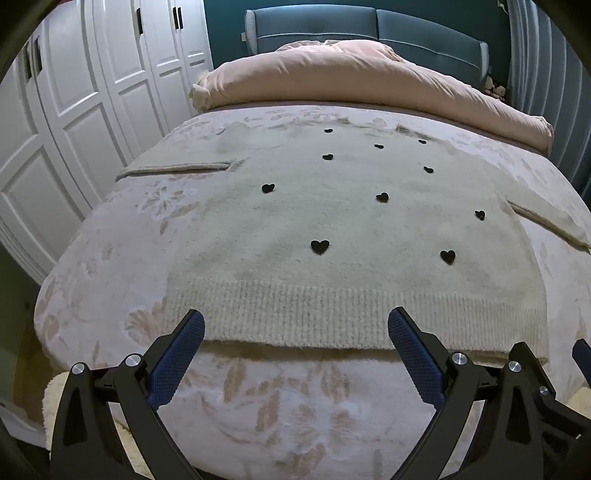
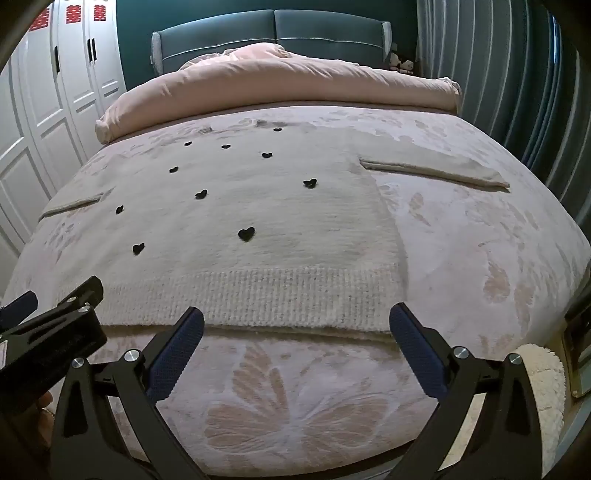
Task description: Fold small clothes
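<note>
The sweater (image 1: 332,221) lay flat on the bed (image 1: 277,406), hem toward the near edge, sleeves out sideways; the rolled duvet (image 1: 351,81) sat behind it, before the headboard (image 1: 369,29).

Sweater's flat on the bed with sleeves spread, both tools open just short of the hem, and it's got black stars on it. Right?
Not quite: the black marks on the sweater are hearts, not stars, clear in the left wrist view. The rest holds: it lies flat on the bed, sleeves out, with the left tool and right tool open just short of the hem.
</note>
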`<state>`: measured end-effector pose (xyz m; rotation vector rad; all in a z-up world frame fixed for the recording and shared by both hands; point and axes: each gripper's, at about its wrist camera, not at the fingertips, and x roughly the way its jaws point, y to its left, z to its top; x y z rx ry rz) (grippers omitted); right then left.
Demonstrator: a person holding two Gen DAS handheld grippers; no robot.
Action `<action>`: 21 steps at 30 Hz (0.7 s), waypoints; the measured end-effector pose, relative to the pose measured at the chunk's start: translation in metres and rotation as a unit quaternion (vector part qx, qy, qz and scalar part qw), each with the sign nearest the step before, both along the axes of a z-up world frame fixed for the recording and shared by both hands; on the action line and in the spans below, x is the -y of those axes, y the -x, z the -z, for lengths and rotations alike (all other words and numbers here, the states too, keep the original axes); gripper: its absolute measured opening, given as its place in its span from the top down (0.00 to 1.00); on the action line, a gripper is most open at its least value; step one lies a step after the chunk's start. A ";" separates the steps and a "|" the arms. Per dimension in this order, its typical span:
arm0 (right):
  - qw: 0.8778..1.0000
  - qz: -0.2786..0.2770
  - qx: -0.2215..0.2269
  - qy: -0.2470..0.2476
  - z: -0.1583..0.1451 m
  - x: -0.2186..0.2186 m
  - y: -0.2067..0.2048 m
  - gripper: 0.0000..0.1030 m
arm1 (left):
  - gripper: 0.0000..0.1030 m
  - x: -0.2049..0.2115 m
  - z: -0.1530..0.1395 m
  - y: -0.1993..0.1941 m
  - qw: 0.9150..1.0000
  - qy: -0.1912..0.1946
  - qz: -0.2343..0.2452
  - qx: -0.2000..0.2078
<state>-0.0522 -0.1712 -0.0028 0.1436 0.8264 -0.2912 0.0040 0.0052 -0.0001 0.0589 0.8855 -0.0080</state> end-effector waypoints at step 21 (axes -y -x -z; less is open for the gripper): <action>1.000 0.003 -0.002 0.003 0.001 -0.003 0.000 0.05 | 0.05 0.004 0.004 0.003 1.000 -0.006 -0.002 0.000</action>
